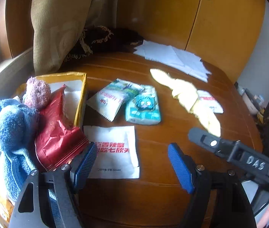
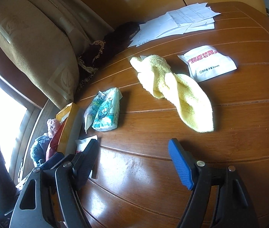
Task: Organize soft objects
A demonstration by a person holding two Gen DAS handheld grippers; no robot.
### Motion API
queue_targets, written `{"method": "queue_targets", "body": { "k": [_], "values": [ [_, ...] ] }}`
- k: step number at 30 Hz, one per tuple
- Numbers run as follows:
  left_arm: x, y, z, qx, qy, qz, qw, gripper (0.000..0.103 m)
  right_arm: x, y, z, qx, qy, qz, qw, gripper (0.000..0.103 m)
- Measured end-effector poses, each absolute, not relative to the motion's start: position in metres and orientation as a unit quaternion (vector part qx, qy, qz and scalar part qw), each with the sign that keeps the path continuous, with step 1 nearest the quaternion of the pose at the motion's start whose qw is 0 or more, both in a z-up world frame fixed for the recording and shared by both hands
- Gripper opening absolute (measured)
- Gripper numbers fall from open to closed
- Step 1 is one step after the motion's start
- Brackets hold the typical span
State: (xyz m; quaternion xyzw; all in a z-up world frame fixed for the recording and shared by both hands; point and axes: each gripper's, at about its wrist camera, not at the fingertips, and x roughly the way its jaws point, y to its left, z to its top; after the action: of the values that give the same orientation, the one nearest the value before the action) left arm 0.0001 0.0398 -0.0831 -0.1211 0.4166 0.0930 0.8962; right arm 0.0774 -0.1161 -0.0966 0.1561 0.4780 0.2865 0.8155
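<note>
Now, yellow box (image 1: 80, 95): pink plush (image 1: 37, 93), blue towel (image 1: 14, 125), red packet (image 1: 58, 133) piled in.
Left gripper (image 1: 132, 163): jaws wide, empty.
Right gripper (image 2: 132, 159): jaws apart, empty.

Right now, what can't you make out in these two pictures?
- Yellow box, left wrist view: its contents are hidden by the blue towel and red packet.
- White packet, same view: half covered by the yellow towel.
- Papers, right wrist view: writing too small.
</note>
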Motion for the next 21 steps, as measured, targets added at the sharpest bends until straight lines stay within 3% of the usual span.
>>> {"method": "queue_targets", "body": {
  "k": [21],
  "values": [
    [-0.016,0.041,-0.084,-0.101,0.408,0.076,0.904,0.080,0.075,-0.113,-0.097,0.145,0.475,0.284,0.820,0.076]
  ]
}}
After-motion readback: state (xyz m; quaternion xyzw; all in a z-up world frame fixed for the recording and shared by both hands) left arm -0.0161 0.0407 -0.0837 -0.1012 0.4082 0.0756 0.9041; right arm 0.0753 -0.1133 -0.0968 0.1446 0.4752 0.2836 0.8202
